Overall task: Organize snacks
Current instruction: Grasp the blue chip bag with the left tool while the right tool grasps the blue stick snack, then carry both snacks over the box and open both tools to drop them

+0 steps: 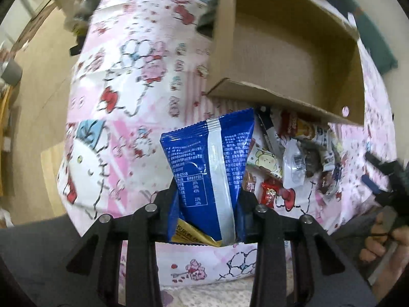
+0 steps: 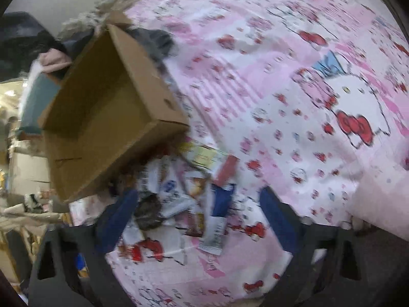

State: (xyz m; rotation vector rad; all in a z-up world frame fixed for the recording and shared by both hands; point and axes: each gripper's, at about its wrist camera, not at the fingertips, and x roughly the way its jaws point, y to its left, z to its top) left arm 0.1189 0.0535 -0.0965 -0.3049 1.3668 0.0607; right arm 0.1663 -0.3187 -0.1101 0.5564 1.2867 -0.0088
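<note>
We find the left gripper (image 1: 208, 199) clamped on a blue snack packet (image 1: 207, 163) at lower centre, its printed nutrition table showing percentages. The right gripper (image 2: 199, 220) stands wide above the snack pile (image 2: 179, 192), beneath the cardboard box (image 2: 102, 117).

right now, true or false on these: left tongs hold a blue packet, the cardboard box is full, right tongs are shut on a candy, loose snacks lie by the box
1. The left tongs hold a blue packet. True.
2. The cardboard box is full. False: its inside looks bare.
3. The right tongs are shut on a candy. False: they stand open, holding nothing.
4. Loose snacks lie on the patterned sheet beside the box. True.
</note>
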